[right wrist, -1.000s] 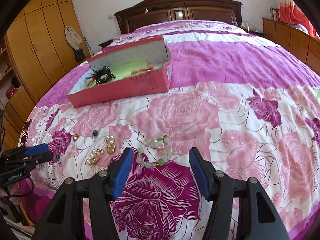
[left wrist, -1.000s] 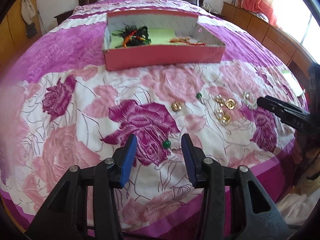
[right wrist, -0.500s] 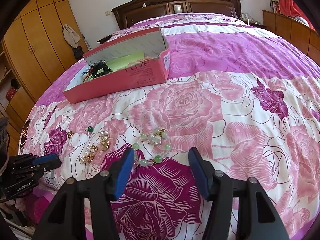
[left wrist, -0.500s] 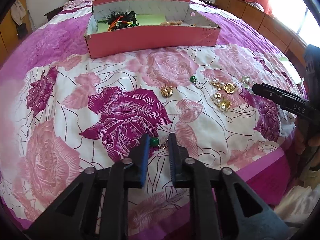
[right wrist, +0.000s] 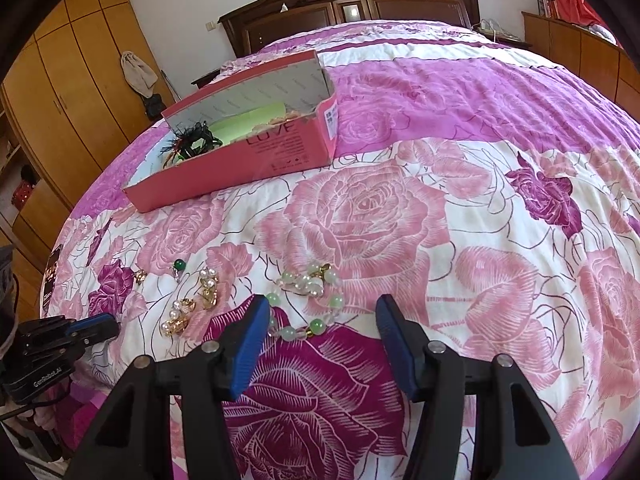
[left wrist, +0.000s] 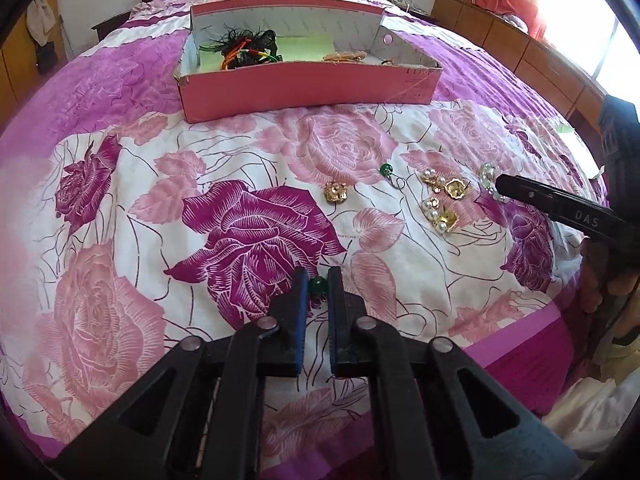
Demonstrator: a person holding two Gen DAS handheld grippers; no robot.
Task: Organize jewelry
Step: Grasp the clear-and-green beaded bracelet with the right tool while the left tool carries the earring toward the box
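Observation:
My left gripper is shut on a green bead earring near the bed's front edge. A second green earring, a gold flower earring and pearl-and-gold earrings lie on the floral bedspread. My right gripper is open, its jaws on either side of a pale green bead bracelet. The open pink box holds feathered pieces and gold jewelry farther back; it also shows in the right wrist view.
A dark wooden headboard stands at the far end of the bed. Wardrobes line the left wall and low cabinets the right. The bed's front edge drops off just below the grippers.
My left gripper has moved down to the green bead earring and closed on it. My right gripper has moved closer to the bracelet and stays open.

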